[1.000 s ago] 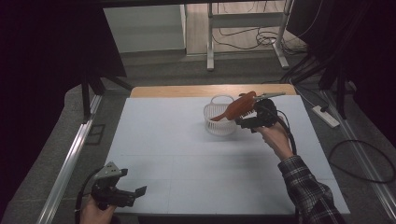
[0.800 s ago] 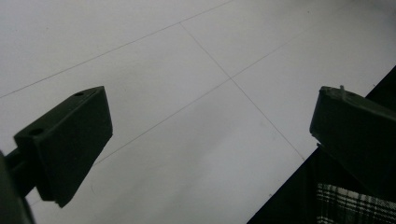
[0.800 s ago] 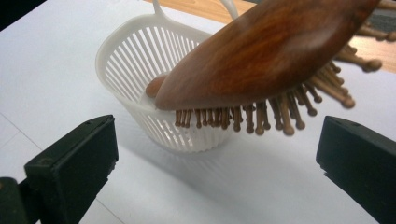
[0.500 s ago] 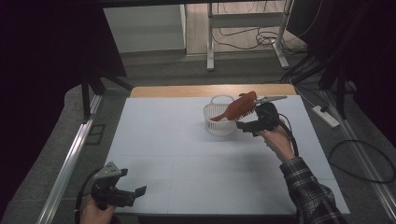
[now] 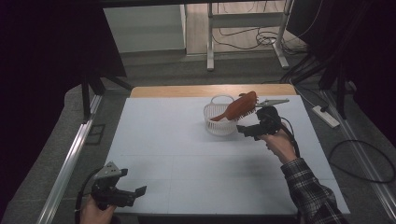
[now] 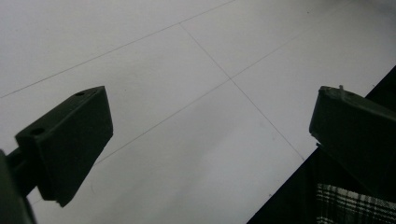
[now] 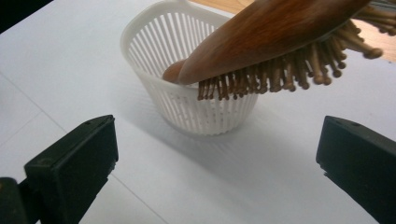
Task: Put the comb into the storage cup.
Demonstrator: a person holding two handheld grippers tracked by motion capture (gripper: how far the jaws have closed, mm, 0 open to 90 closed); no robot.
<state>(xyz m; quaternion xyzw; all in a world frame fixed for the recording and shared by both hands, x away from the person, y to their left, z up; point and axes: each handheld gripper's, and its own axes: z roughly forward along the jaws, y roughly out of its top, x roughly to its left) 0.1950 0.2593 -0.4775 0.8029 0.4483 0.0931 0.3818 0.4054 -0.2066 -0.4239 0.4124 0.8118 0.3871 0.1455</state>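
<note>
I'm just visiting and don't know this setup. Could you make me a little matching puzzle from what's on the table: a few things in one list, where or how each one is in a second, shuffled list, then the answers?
Things
1. wooden hairbrush
2. white basket
3. left hand-held gripper
4. right hand-held gripper

Places or states
A. jaws open over bare table at the near left corner
B. stands upright on the far part of the white table
C. jaws open, just right of the basket
D. leans on the basket's rim, handle end down inside

Pairs: 1-D, 2-B, 3-A, 4-C
</note>
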